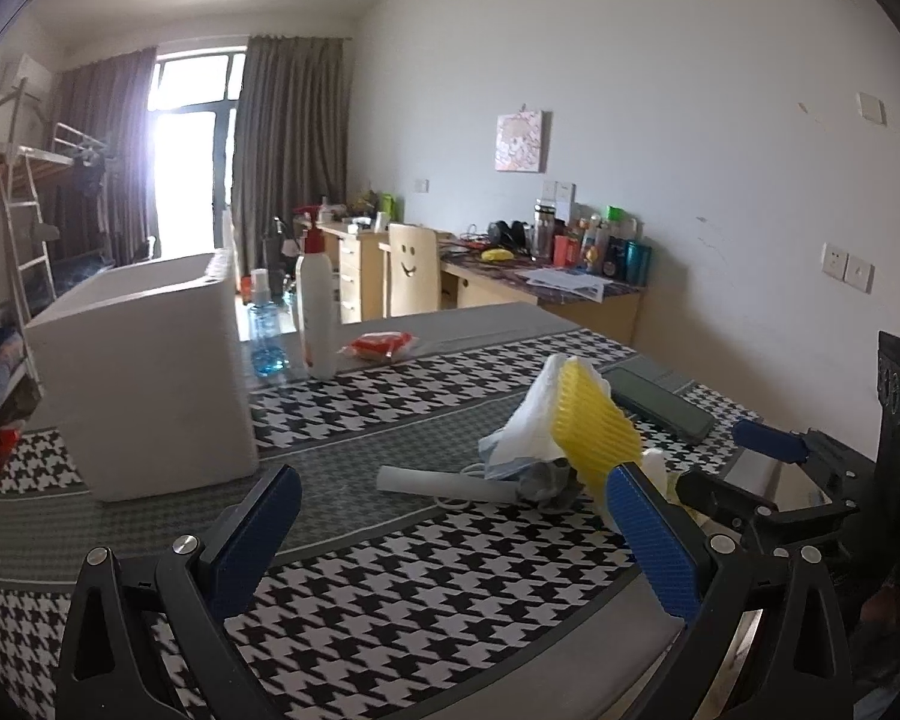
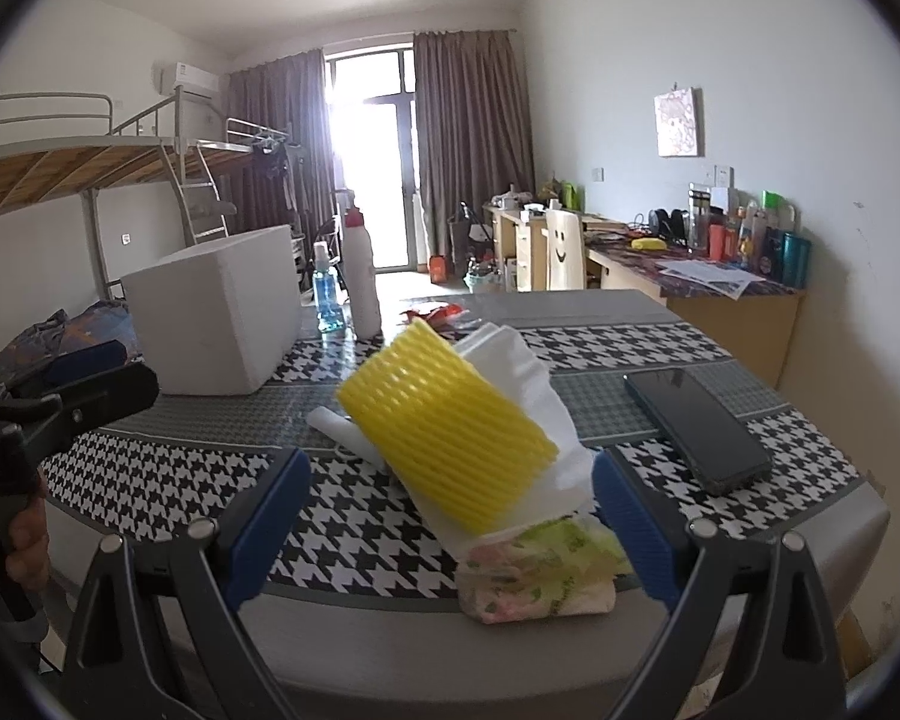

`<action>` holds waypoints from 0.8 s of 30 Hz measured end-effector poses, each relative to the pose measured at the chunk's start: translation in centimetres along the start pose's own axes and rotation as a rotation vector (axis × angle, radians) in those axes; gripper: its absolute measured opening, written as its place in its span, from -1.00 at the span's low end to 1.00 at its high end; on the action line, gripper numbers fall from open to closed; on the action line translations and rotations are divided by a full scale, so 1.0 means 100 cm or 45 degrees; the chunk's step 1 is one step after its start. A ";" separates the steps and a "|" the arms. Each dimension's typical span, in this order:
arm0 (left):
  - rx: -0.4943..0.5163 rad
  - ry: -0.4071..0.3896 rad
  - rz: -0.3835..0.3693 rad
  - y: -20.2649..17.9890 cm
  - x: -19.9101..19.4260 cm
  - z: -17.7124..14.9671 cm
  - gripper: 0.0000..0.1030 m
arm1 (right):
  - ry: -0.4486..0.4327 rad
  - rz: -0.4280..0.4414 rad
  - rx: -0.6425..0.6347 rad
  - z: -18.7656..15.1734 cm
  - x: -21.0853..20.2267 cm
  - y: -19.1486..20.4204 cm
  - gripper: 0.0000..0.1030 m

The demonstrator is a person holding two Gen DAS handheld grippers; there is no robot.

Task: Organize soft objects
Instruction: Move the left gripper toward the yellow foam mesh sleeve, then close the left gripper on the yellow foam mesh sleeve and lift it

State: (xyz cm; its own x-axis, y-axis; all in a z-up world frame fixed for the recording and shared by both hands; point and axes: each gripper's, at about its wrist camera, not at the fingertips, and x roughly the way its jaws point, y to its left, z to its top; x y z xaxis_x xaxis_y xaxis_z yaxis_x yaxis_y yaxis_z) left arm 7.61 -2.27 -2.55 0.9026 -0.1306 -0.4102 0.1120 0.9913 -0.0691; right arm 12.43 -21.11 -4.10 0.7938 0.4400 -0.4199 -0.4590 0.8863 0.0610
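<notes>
Two grippers spread wide over a heap of soft things on the houndstooth table [image 1: 390,588].

A yellow foam net [image 2: 444,444] is seen on top of white tissue [image 2: 528,378] and a floral cloth [image 2: 540,576] — just ahead of the right gripper [image 2: 450,516], whose jaws hold nothing. The left gripper [image 1: 450,534] is parted too and empty, near a white foam box [image 1: 144,372]; a phone [image 2: 696,426] lies beside the heap.

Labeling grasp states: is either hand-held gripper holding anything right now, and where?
Nothing is held. The left hand-held gripper is open over the tablecloth. The right hand-held gripper is open around the pile of yellow foam net and tissue, not closed on it.
</notes>
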 end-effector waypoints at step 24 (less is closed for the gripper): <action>0.038 0.062 -0.157 -0.044 0.063 0.020 0.97 | 0.098 -0.047 0.097 -0.024 0.009 -0.035 0.88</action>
State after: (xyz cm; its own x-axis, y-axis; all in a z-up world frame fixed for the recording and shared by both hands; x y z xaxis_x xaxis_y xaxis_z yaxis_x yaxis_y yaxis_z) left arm 13.62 -7.42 -3.00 0.8598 -0.2516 -0.4443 0.2341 0.9676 -0.0949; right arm 13.78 -24.19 -6.89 0.7753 0.3967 -0.4915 -0.3959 0.9115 0.1112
